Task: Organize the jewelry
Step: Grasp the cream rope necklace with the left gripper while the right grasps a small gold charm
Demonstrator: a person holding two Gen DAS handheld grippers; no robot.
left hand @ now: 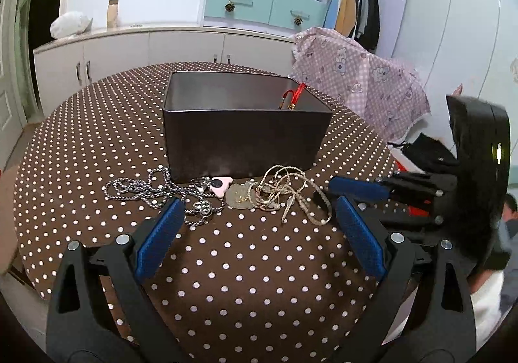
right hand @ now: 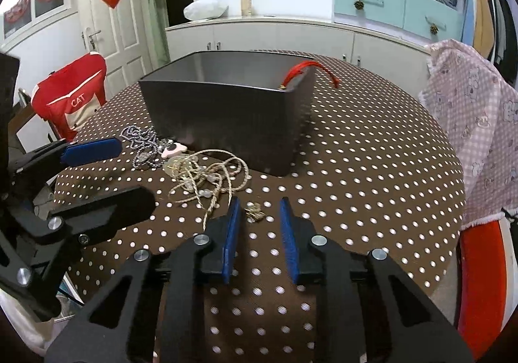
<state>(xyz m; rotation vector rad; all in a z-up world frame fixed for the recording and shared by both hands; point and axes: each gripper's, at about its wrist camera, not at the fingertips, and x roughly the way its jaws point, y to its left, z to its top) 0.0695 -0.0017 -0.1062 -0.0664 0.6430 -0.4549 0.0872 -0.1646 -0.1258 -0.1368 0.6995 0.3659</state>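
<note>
Counting jewelry mid-frame on the counter [left hand: 259,266]: 1 steel chain [left hand: 152,190], 1 beige cord necklace [left hand: 285,191], 1 pink charm [left hand: 220,184], before 1 grey box [left hand: 246,139]. "CAT" is read on red cloth [right hand: 73,97], left. Left hand-held gripper [left hand: 257,211] apart; right hand-held gripper [right hand: 259,206] apart around 1 small gold piece [right hand: 255,212].

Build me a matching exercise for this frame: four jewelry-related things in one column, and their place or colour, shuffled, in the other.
Things:
1. red cord
2. silver chain
3. beige rope necklace
4. small gold piece

Descriptions:
A. lying between the fingers of the right gripper
B. hanging over the rim of the dark box
C. tangled on the tablecloth in front of the box, pale tan
D. coiled leftmost in the pile, by the pink charm

Pairs: 1-B, 2-D, 3-C, 4-A
</note>
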